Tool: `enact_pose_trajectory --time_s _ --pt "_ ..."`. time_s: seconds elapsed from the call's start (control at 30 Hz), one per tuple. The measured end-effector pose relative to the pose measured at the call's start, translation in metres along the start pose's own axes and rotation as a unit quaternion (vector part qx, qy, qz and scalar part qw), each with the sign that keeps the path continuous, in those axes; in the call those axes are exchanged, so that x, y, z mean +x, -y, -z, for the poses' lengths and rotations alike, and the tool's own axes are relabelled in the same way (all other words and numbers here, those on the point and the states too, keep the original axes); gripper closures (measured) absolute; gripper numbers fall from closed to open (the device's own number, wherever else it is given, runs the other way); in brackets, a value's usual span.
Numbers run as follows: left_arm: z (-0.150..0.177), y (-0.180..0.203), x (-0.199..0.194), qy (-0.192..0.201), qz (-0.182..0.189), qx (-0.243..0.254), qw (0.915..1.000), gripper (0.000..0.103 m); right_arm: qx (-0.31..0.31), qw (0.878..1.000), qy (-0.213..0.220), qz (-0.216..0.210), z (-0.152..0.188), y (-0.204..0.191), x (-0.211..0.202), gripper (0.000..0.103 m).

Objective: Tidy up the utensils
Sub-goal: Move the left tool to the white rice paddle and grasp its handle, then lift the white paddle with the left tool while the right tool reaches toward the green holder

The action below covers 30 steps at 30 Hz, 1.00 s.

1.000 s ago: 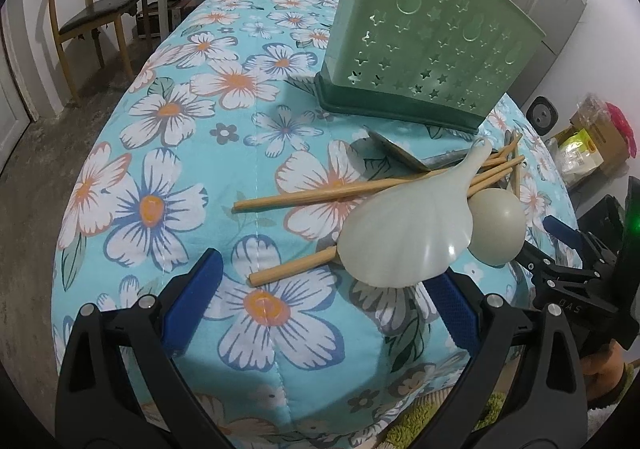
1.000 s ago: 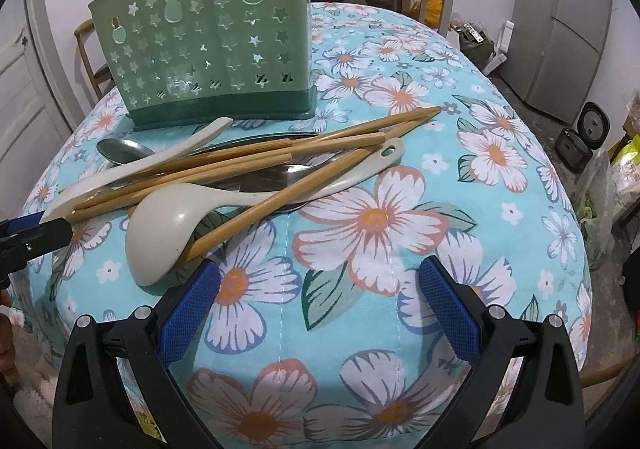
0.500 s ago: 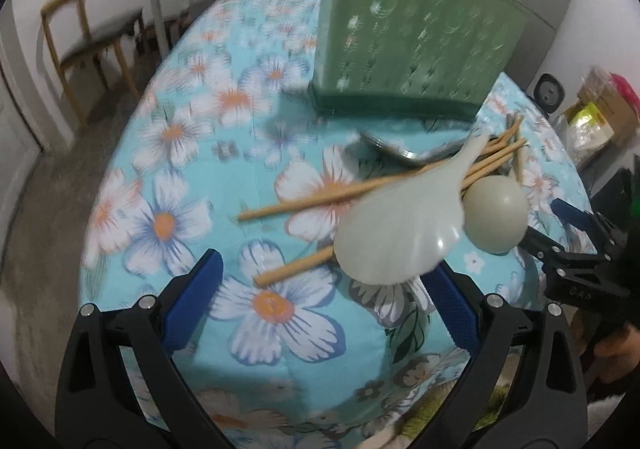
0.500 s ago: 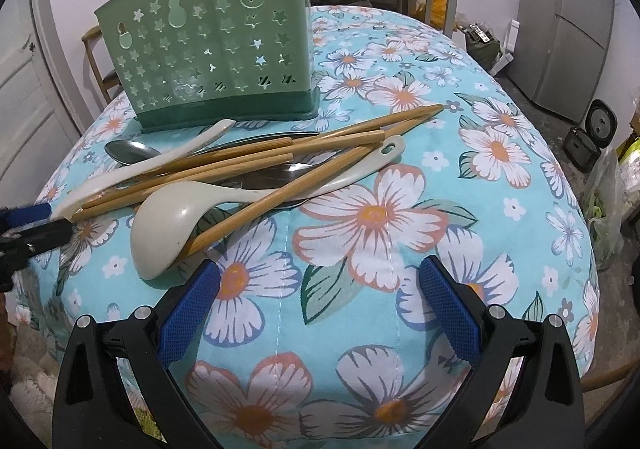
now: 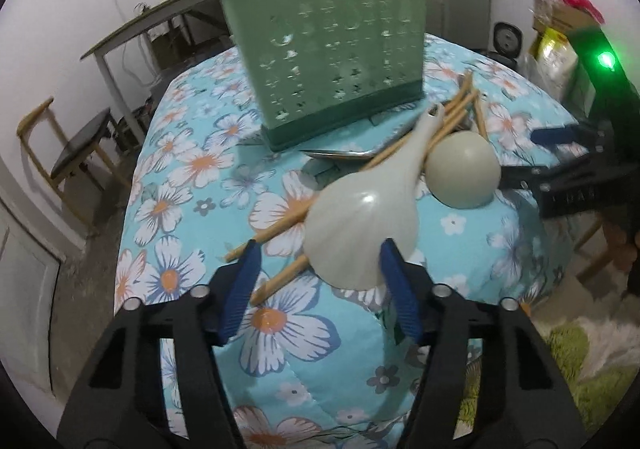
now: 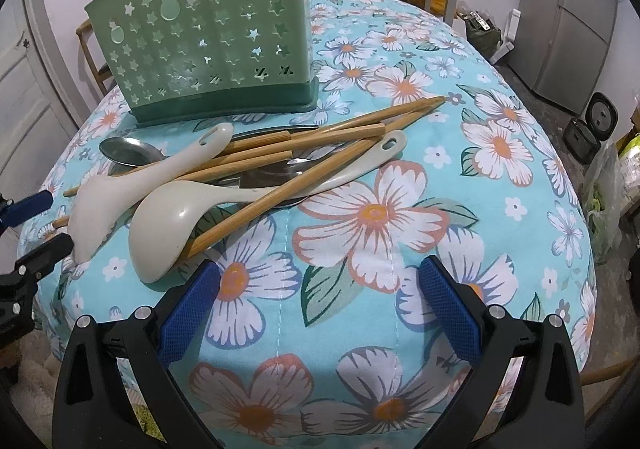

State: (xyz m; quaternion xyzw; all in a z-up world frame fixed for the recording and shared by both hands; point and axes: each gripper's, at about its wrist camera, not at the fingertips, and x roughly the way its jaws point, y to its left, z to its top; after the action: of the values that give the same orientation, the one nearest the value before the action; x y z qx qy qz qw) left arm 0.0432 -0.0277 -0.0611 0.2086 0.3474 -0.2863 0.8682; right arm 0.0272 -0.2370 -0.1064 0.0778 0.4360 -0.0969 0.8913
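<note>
The left gripper (image 5: pixel 318 269) has rolled since a second ago, so the green holder that leaned one way in its view now tips the other, and its jaws have just been closing: the blue pads that stood wide apart now sit much closer in. The bowl of the pale rice spoon (image 5: pixel 362 225) lies partly between them, its near edge just against the right pad (image 5: pixel 396 285), while the left pad stands clear of it; they are not clamped on it, so the tool is still apart. From the right wrist's view the same spoon (image 6: pixel 120 189) rests bowl-down at the near left edge of the pile, its handle running up toward the holder.

Just beside it lies the grey-green ladle (image 5: pixel 462 175), its bowl near the table edge and its long handle (image 6: pixel 352 165) angled away across the cloth. Bamboo chopsticks (image 6: pixel 320 129) cross under and over both handles, and a metal spoon (image 6: pixel 128 151) lies behind them, close to the holder's base. The green utensil holder (image 6: pixel 208 37) stands upright on the flowered tablecloth (image 6: pixel 400 229), with no utensil visibly standing out of its top.

The right gripper (image 6: pixel 320 297) hovers over bare cloth in front of the pile, its jaws wide apart with nothing between them.
</note>
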Motion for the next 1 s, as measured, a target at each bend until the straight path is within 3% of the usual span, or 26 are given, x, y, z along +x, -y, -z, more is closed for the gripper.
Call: enact_pose_trajectory --time_s 0.13,0.3,0.43,0.5,0.63,0.73,0.87,1.0 --pt "0.006 0.014 -0.007 0.015 0.000 0.059 0.9982 0.052 0.001 1.000 -0.003 0.002 -0.001 0.000 0.001 0.006" --pt "0.017 0.038 -0.005 0.017 -0.031 0.154 0.9874 0.051 0.001 1.000 -0.003 0.006 -0.001 -0.001 0.002 0.006" --pt "0.015 0.045 0.005 0.024 -0.057 0.180 0.9817 0.050 0.003 1.000 -0.004 0.009 -0.001 -0.001 0.002 0.006" --pt "0.013 0.045 0.006 0.031 -0.063 0.180 0.9811 0.050 0.004 1.000 -0.005 0.009 -0.002 -0.002 0.003 0.006" --pt "0.008 0.035 -0.002 0.052 -0.071 0.157 0.9837 0.069 0.005 1.000 -0.006 0.011 -0.002 -0.002 0.003 0.006" --pt "0.005 0.025 -0.010 0.072 -0.071 0.129 0.9864 0.071 0.005 1.000 -0.004 0.011 -0.002 -0.002 0.003 0.006" --pt "0.005 0.021 0.007 0.049 -0.076 0.129 0.9876 0.071 0.006 1.000 -0.003 0.012 -0.002 -0.003 0.004 0.006" --pt "0.000 0.016 0.008 0.058 -0.062 0.103 0.9911 0.082 0.007 1.000 -0.002 0.010 -0.002 -0.002 0.003 0.006"
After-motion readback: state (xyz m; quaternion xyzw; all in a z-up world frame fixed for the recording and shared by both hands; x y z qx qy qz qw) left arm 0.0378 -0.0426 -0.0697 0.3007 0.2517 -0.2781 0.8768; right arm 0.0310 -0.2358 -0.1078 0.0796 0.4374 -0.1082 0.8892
